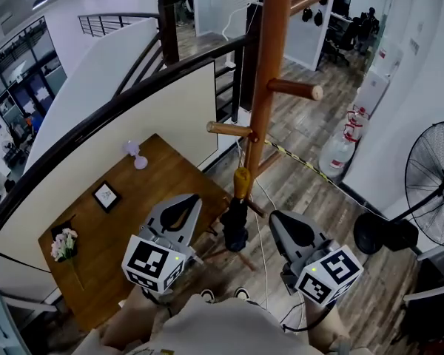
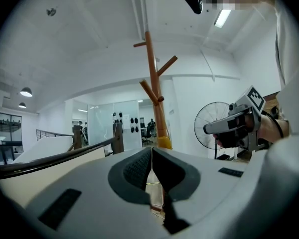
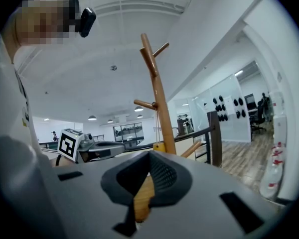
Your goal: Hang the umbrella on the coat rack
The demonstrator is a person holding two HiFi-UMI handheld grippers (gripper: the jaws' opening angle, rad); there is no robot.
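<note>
A folded black umbrella point(image 1: 235, 226) with a yellow handle point(image 1: 242, 182) hangs by a thin cord from a low peg point(image 1: 229, 129) of the wooden coat rack point(image 1: 266, 80). Neither gripper touches it. My left gripper point(image 1: 179, 207) is below and left of the umbrella, shut and empty. My right gripper point(image 1: 292, 231) is below and right of it, also shut and empty. In the left gripper view the jaws point(image 2: 152, 151) meet in front of the rack pole point(image 2: 153, 78) and the yellow handle point(image 2: 163, 142). In the right gripper view the jaws point(image 3: 149, 156) meet below the pole point(image 3: 159, 98).
A wooden table point(image 1: 118, 228) at the left carries flowers point(image 1: 65, 246), a small picture frame point(image 1: 106, 195) and a pink object point(image 1: 135, 154). A dark stair railing point(image 1: 133, 87) runs behind it. A floor fan point(image 1: 436, 191) and a water bottle point(image 1: 339, 154) stand at the right.
</note>
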